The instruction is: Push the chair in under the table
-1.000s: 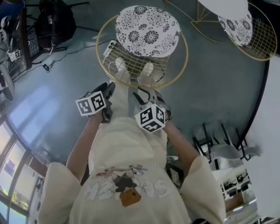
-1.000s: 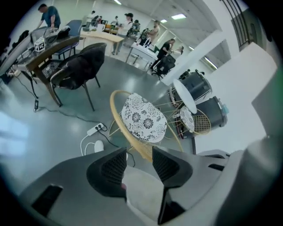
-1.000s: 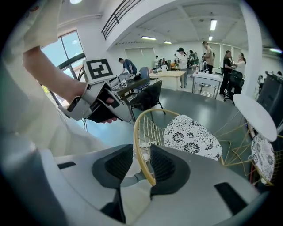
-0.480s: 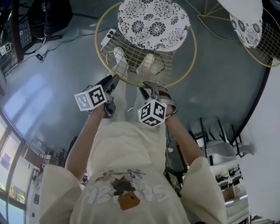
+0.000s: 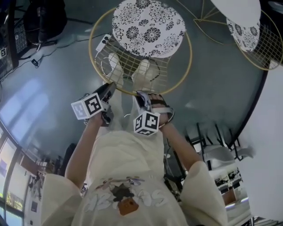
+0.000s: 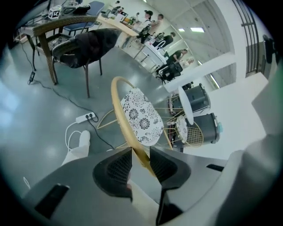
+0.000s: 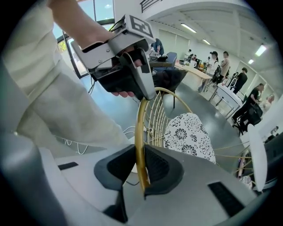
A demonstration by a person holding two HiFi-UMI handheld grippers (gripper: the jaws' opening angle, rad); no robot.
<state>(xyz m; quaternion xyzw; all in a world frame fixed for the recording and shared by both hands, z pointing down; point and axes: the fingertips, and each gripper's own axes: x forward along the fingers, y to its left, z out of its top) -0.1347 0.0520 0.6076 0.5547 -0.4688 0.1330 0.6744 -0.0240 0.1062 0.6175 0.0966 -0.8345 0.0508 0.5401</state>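
The job here is to get a firm, even grip before any shove, so that the chair (image 5: 132,66) rolls off neither hand. It stands on the grey floor (image 5: 57,88) with its flowered cushion (image 5: 148,26) at twelve o'clock from the person. The white table (image 5: 234,5) lies at about one o'clock beyond it, well apart, so the chair is not yet under it. The left gripper (image 6: 140,154) straddles the gold hoop (image 7: 140,128) at roughly seven o'clock on the ring. Its jaws are closing, with the rim between them but a gap showing beside the pads. The right gripper (image 7: 140,152) sits at six o'clock, its jaws also closing and their pads already pressing the rim from both sides. I would let the left one bite fully and then push both hands together toward one o'clock, low and level. A one-sided push would likely swing the light wire frame round, or tip it. Both forearms reach down in front of the body, close together. The grippers point steeply downward, marker cubes turned up to the head view.
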